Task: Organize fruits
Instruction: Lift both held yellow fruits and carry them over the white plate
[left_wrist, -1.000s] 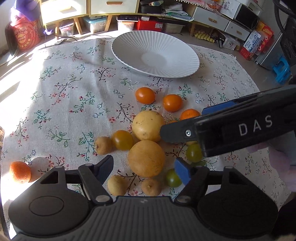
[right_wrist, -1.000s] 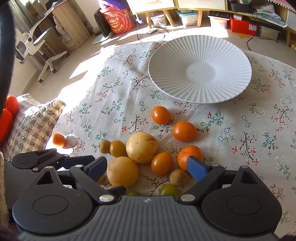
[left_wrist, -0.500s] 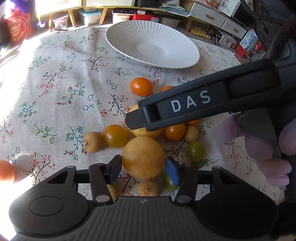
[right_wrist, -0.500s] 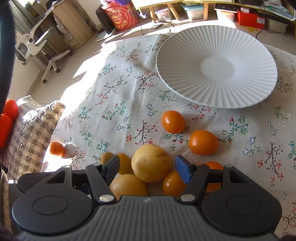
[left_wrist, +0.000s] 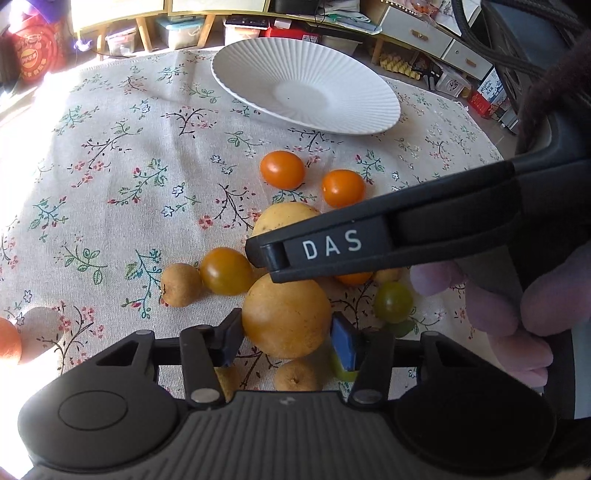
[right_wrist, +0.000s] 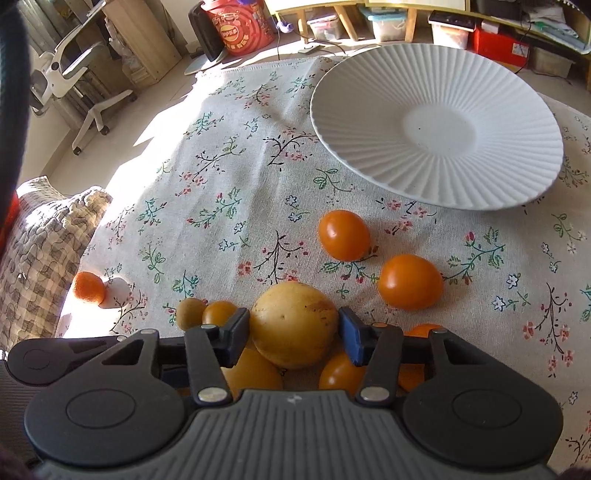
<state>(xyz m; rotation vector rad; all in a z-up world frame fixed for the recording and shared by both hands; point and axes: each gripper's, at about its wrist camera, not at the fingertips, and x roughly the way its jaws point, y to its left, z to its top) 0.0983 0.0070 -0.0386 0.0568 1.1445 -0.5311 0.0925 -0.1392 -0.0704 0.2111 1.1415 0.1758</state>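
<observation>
Floral cloth (right_wrist: 229, 177) bare beside plate (right_wrist: 436, 177)

Sunlit floor (right_wrist: 155, 122), white office chair (right_wrist: 70, 81); wooden shelving (left_wrist: 177, 11), red drum (right_wrist: 240, 26)

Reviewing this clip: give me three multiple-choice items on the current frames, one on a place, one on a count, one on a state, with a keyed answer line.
1. Where does the white ribbed plate sit relative to the fruit cluster?
A. Beyond it, farther from the grippers
B. Under the fruit
C. Nearer to the grippers than the fruit

2. How many fruits lie on the plate?
A. Three
B. One
C. None

3. How does the right gripper stand?
A. Shut on nothing, above the plate
B. Fingers either side of a large yellow fruit
C. Holding a green tomato

Answers: 1 A, the plate lies past the orange tomatoes in both views. 2 C, its whole surface shows bare. 3 B, the fruit fills the gap between the pads; the left gripper brackets another large yellow fruit likewise.
</observation>
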